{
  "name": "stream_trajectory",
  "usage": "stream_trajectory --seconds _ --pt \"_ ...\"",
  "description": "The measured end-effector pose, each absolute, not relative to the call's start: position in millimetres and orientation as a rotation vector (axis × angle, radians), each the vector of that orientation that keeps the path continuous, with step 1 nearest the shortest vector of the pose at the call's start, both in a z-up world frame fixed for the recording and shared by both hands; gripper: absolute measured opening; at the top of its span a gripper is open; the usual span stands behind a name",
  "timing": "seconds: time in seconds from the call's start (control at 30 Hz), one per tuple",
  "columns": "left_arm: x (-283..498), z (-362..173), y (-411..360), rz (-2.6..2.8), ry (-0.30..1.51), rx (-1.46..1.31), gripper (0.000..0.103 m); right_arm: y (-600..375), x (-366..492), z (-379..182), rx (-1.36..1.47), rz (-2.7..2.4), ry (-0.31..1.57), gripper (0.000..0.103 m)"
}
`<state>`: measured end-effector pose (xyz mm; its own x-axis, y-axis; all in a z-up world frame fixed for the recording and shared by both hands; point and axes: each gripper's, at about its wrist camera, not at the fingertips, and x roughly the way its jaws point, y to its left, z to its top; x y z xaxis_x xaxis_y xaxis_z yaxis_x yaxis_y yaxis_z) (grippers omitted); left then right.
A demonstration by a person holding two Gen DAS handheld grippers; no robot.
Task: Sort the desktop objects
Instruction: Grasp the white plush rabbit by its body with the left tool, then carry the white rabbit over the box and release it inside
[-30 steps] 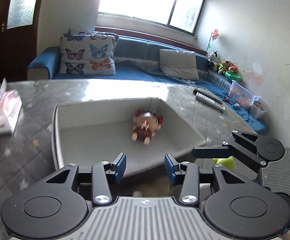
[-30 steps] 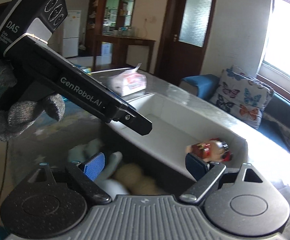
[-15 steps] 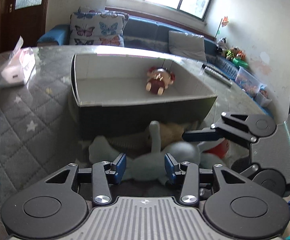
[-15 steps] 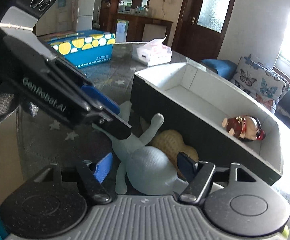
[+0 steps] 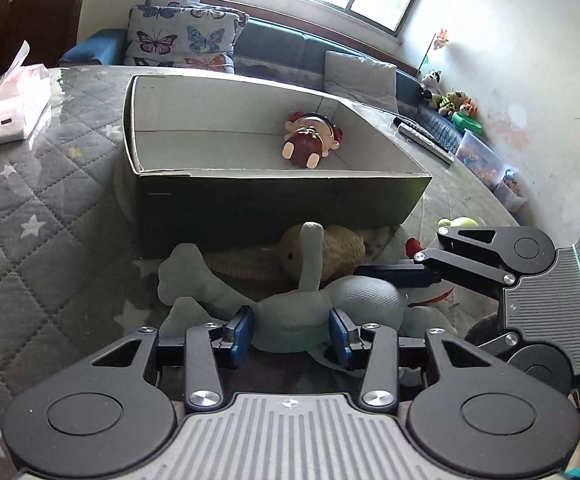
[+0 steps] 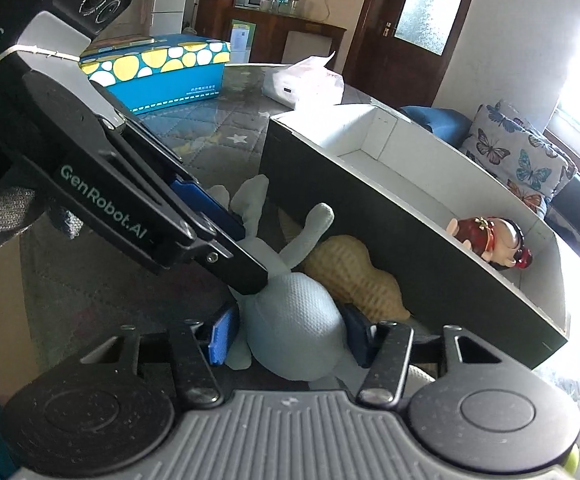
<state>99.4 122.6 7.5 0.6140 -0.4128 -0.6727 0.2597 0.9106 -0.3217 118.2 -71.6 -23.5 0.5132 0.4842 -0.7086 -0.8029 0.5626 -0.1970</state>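
A pale grey-green plush toy (image 5: 290,316) with long limbs lies on the table in front of the open box (image 5: 282,200). My left gripper (image 5: 291,334) is open, its pads on either side of the toy's body. My right gripper (image 6: 288,330) is open around the toy's round head (image 6: 293,332). A tan peanut-shaped plush (image 5: 337,248) lies between the toy and the box wall; it also shows in the right wrist view (image 6: 353,276). A small doll with a red headband (image 5: 309,140) lies inside the box.
A tissue pack (image 5: 6,108) sits at the far left of the quilted table. A blue and yellow dotted box (image 6: 158,68) stands behind it. A red and white toy (image 5: 429,280) and a green object (image 5: 457,222) lie to the right. A sofa is beyond the table.
Both grippers have come down and forward from over the box to the grey-green plush toy. The left now straddles its body and the right its head.
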Motion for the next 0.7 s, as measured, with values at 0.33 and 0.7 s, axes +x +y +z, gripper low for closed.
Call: stream_trajectory --seconds 0.33,0.7 --pt "83 35 127 -0.397 0.762 -0.217 0.03 -78 103 3 -0.554 0.836 0.569 0.048" --pt "113 101 125 -0.365 0.565 -0.178 0.03 -75 137 57 -0.527 0.762 0.377 0.048"
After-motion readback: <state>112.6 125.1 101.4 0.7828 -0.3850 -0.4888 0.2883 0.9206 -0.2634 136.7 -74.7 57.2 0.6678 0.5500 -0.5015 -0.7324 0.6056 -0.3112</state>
